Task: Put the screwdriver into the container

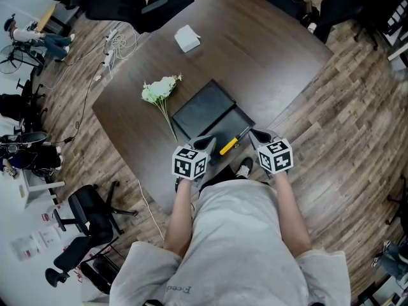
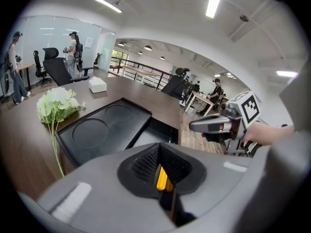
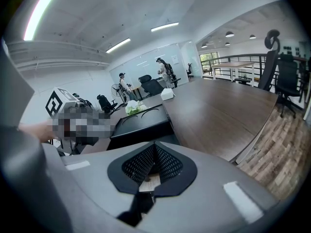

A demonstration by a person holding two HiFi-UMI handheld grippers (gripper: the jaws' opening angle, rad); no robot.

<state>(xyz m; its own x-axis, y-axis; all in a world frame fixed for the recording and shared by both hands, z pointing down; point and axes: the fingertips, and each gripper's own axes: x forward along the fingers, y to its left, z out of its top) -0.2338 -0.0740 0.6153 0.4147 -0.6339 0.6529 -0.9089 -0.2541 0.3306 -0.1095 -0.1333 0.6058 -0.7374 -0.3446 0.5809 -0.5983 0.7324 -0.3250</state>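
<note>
1. Head view: a dark wooden table (image 1: 274, 62) carries an open black container (image 1: 204, 110), a bunch of white flowers (image 1: 159, 89) just to its left, and a white box (image 1: 187, 38) well beyond it. The left tongs (image 1: 207, 144) and right tongs (image 1: 258, 134) hang side by side over the near edge of the table, each with its marker cube toward the person. The screwdriver (image 1: 229, 145), with its yellow handle, lies slantwise between them at the container's near edge, its handle end at the left tongs. A wooden floor (image 1: 357, 120) and an office chair (image 1: 140, 5) surround the table.

2. Left gripper view: the left tongs (image 2: 162, 171) are clenched on the screwdriver (image 2: 162, 178), whose yellow handle shows between the ribbed black pads. Beyond lies the container (image 2: 104, 130), its flat lid with two round impressions lying open to the left and the tray half to the right. The flowers (image 2: 56, 103) lie along its left side, and the white box (image 2: 97, 84) sits farther back. The right tongs (image 2: 194, 126) show at the right, pressed together and pointing left, apart from the screwdriver.

3. Right gripper view: the right tongs (image 3: 153, 174) are clenched on nothing, their pads meeting in a narrow V. The container (image 3: 141, 123) lies ahead to the left, with the flowers (image 3: 135, 108) behind it and the white box (image 3: 167, 94) farther along the table (image 3: 218, 115).
</note>
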